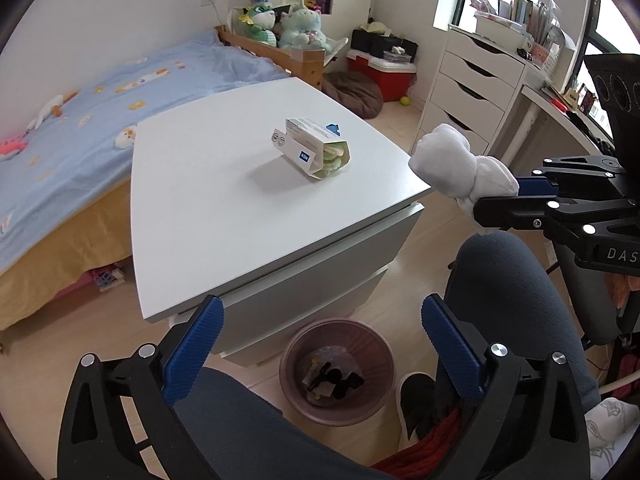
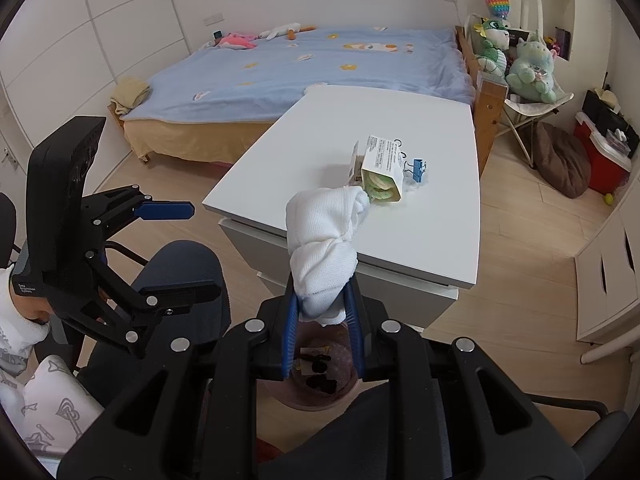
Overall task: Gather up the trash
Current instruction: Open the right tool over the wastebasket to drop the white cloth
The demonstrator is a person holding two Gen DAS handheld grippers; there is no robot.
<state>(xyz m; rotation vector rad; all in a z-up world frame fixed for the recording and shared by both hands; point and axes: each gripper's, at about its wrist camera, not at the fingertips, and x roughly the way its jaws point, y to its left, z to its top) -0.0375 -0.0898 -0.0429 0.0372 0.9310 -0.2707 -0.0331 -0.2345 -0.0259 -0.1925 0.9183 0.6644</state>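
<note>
My right gripper is shut on a crumpled white cloth wad and holds it in the air off the near edge of the white table, above a pink trash bin. The wad also shows in the left wrist view, at the right gripper. My left gripper is open and empty, above the bin, which holds some scraps. An open cardboard packet with green contents lies on the white table, with a blue binder clip beside it.
A bed with a blue cover stands beyond the table. A white drawer unit and a desk are at the right. My knees and a shoe are next to the bin.
</note>
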